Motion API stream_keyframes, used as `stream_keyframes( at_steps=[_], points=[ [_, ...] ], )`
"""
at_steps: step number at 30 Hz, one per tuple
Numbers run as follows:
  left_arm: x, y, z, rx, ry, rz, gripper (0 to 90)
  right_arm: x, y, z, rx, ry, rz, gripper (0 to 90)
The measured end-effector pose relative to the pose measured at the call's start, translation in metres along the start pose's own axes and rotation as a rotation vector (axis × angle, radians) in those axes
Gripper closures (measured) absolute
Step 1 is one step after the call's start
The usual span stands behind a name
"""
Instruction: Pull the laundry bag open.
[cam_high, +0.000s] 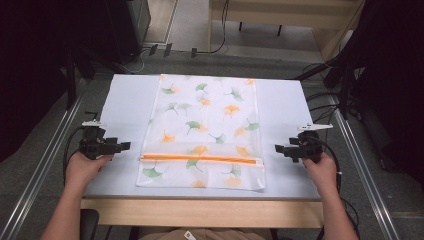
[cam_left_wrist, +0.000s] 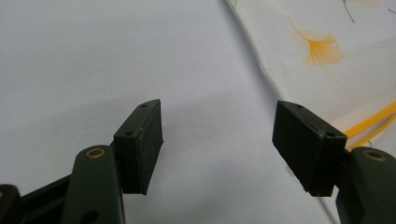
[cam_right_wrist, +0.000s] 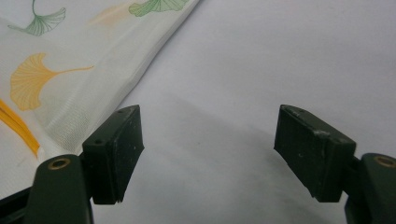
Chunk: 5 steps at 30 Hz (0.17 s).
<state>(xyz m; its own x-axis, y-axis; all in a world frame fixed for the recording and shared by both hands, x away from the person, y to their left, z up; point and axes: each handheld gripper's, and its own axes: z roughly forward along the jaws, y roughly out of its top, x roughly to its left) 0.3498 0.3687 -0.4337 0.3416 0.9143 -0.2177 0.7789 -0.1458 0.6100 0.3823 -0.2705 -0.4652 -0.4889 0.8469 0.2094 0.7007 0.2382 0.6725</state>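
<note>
Right claw (cam_right_wrist: 208, 149) gapes over table (cam_right_wrist: 280, 56), beside leaf-print bag (cam_right_wrist: 70, 84).

no readable text, labels, numbers

A bag (cam_high: 205, 132) lies flat in the middle of the bench (cam_high: 125, 100), its length running from the near edge towards the far edge. Its zip (cam_high: 200, 158) crosses it from side to side near the front end. The left claw (cam_high: 126, 146) sits left of the bag, level with the zip, apart from it. The right claw (cam_high: 278, 148) sits right of the bag, also level with the zip, near its edge.
</note>
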Motion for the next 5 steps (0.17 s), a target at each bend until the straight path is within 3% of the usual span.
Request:
stream_keyframes(
  at_steps=[5],
  points=[
    [0.0009, 0.0012, 0.0044, 0.014, 0.001, 0.004, 31.2, 0.0042, -0.0004, 0.0001, 0.003, 0.011, -0.013, 24.9]
  ],
)
